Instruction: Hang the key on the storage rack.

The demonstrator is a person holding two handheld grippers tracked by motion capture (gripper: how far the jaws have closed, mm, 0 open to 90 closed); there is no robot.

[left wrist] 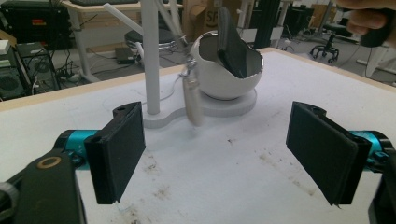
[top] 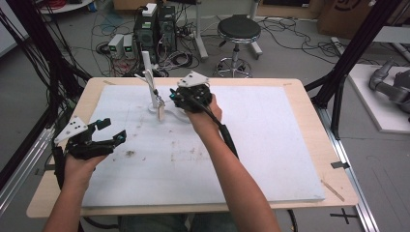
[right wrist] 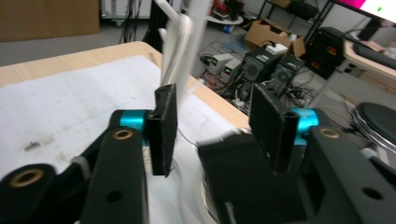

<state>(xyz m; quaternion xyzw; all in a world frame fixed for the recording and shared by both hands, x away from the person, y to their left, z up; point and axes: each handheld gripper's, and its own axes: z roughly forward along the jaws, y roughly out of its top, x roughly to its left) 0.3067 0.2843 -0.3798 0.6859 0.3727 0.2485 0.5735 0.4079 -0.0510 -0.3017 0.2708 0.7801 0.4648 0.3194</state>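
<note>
1. High view: the left hand-held gripper (top: pixel 110 131) rests low at the left of the white-topped counter (top: pixel 270 145), its jaws spread with nothing between them. The right hand-held gripper (top: pixel 173 96) sits just beside a white post stand (top: pixel 150 79) near the far middle of the counter.
2. Left gripper view: both black pads stand wide apart over the stained counter surface. Ahead, a white, broken-rimmed, egg-shaped ceramic bowl (left wrist: pixel 224 77) rests on a flat white base (left wrist: pixel 233 103); a flat black piece (left wrist: pixel 232 49) stands inside it. A small beige capsule (left wrist: pixel 193 102) hangs beside the post.
3. Right gripper view: the jaws stand partly open, gripping nothing; a black piece lies below them, blurred.
</note>
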